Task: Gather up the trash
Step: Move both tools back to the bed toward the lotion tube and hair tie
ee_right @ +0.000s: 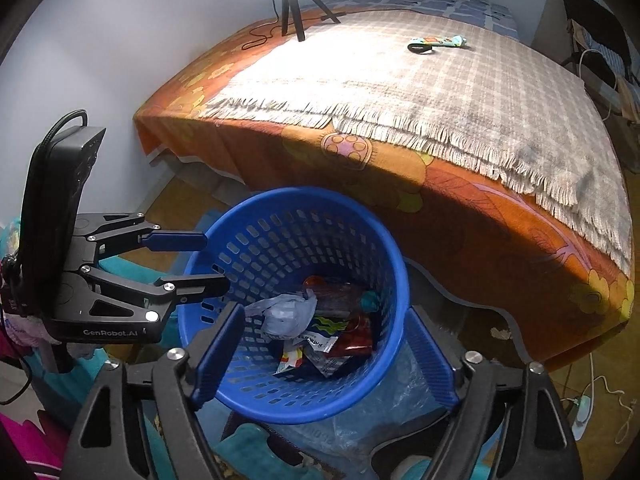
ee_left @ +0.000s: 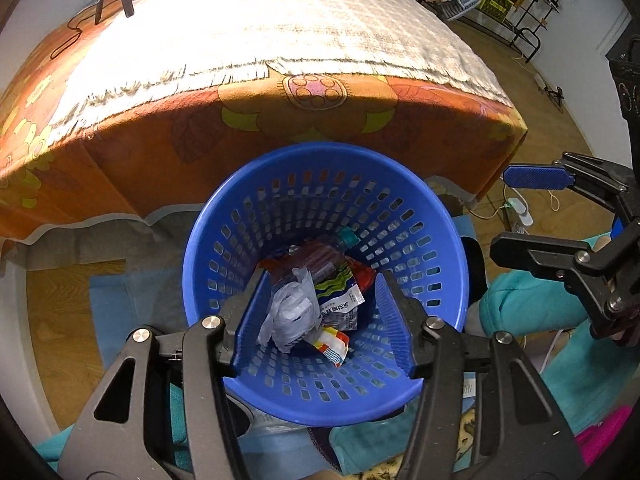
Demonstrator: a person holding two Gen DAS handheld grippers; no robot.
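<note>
A blue slotted trash basket (ee_left: 424,208) stands on the floor in front of the bed; it also shows in the right wrist view (ee_right: 384,264). Inside lie a crumpled grey plastic bag (ee_left: 292,312), snack wrappers (ee_left: 340,300) and a bottle with a teal cap (ee_left: 346,237). My left gripper (ee_left: 322,308) is open and empty, hovering over the basket's mouth. My right gripper (ee_right: 326,344) is open and empty, straddling the basket's near rim. A small colourful packet (ee_right: 442,42) and a black ring (ee_right: 420,48) lie far back on the bed.
The bed (ee_right: 400,100) has a checked fringed blanket over an orange floral sheet. A black tripod (ee_right: 292,8) stands at its back left. Teal and pink cloth (ee_right: 120,280) and a clear plastic bag (ee_right: 360,412) lie around the basket. Cables and a clothes rack (ee_left: 520,4) are at right.
</note>
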